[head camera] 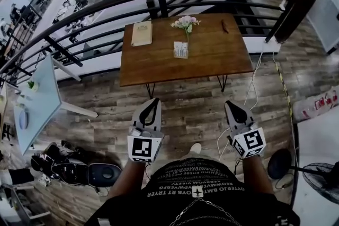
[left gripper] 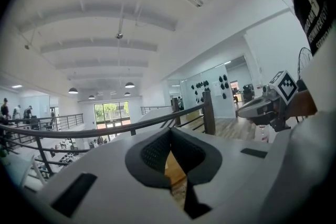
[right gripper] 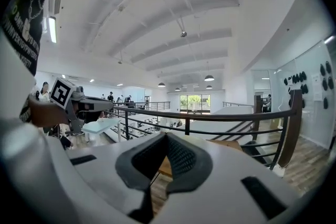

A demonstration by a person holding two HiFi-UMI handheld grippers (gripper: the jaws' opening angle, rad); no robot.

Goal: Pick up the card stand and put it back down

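Card stand (head camera: 180, 50) stands upright near the middle of the table (head camera: 217, 58), just on the near side of the flowers (head camera: 185, 22). Notebook (head camera: 141, 33) lies at the table's far left. Left gripper (head camera: 153, 105) and right gripper (head camera: 233, 108) are both short of the table's near edge, over the floor and well apart from the stand. Both have their jaws closed with nothing between them.

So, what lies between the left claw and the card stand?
Head view: only plank floor and brown wooden tabletop separate the left claw from the clear card stand.
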